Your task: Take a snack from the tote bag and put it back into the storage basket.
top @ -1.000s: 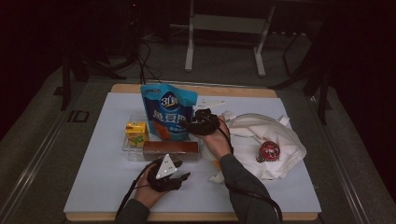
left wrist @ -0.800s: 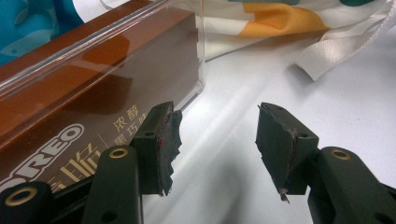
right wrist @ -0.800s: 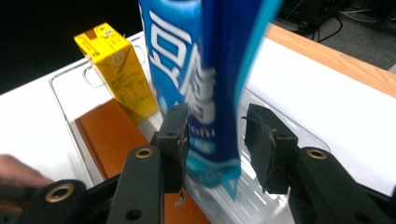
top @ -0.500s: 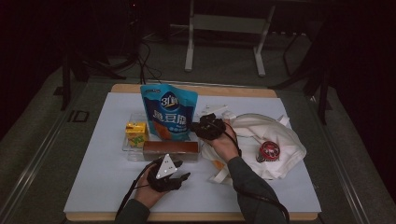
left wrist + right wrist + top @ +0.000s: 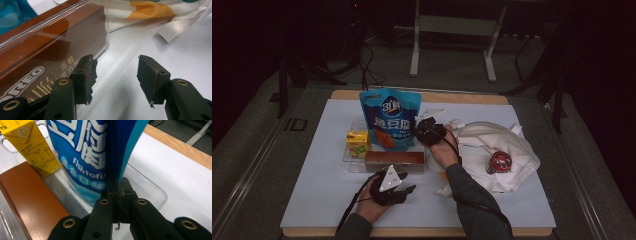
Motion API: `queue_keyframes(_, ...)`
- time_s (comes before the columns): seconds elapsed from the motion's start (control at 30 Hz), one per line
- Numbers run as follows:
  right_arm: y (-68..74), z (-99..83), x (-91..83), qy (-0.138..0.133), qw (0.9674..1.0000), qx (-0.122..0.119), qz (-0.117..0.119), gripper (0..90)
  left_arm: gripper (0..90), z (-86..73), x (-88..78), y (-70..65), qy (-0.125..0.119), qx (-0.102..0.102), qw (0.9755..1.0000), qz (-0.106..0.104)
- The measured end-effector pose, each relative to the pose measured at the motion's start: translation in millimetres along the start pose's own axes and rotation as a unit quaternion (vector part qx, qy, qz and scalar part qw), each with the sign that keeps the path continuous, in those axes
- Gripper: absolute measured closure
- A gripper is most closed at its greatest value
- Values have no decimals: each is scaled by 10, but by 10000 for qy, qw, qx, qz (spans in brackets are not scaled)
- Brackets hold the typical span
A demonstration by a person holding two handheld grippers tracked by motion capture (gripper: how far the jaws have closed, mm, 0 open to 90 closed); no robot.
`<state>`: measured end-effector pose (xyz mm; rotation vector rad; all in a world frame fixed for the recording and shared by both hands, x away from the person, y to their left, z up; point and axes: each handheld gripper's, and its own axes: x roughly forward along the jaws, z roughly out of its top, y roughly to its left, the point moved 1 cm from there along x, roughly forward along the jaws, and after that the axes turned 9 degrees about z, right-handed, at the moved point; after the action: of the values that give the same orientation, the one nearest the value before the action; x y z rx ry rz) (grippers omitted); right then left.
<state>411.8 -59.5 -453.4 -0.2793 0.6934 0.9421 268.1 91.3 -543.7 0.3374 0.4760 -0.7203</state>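
Observation:
A blue fish-tofu snack bag (image 5: 389,117) stands upright in a clear plastic tray (image 5: 348,160), next to a yellow juice carton (image 5: 357,142) and a long brown Oreo box (image 5: 394,161). My right gripper (image 5: 119,190) is at the bag's right edge. Its jaws have just been closing and now pinch the edge of the bag (image 5: 82,150). My left gripper (image 5: 116,72) rests low on the white table in front of the tray. It is open with nothing between its fingers, and its left finger sits close to the Oreo box (image 5: 37,57).
A white drawstring cloth bag (image 5: 507,145) lies crumpled to the right of the tray, with a red round object (image 5: 499,161) on it. Its cords and edge reach close to the tray's corner (image 5: 155,10). The wooden table edge (image 5: 175,145) runs behind the tray.
My right hand has shifted slightly at the blue bag's right edge. The left hand and its gripper have stayed where they were.

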Motion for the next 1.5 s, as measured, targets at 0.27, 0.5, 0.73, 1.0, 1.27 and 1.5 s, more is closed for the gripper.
queue_keyframes(0.27,61,86,104,-38,9999,140,-37,900,475,0,-1,-1,-1,4,10000,-2)
queue_keyframes(0.5,170,182,212,-7,10000,96,23,900,474,0,0,-1,-5,-9,10000,-9)
queue_keyframes(0.73,180,183,231,-90,9997,206,-55,890,475,0,0,-6,-19,-7,10000,-6)
queue_keyframes(1.0,117,163,176,-158,9995,260,-95,858,475,0,0,-4,-15,-17,10000,-13)
queue_keyframes(1.27,137,155,11,-252,9993,13,265,736,474,2,2,-1,-2,9,10000,-16)
queue_keyframes(1.5,145,134,-145,-349,9984,-114,431,701,474,2,3,-3,8,15,10000,-15)
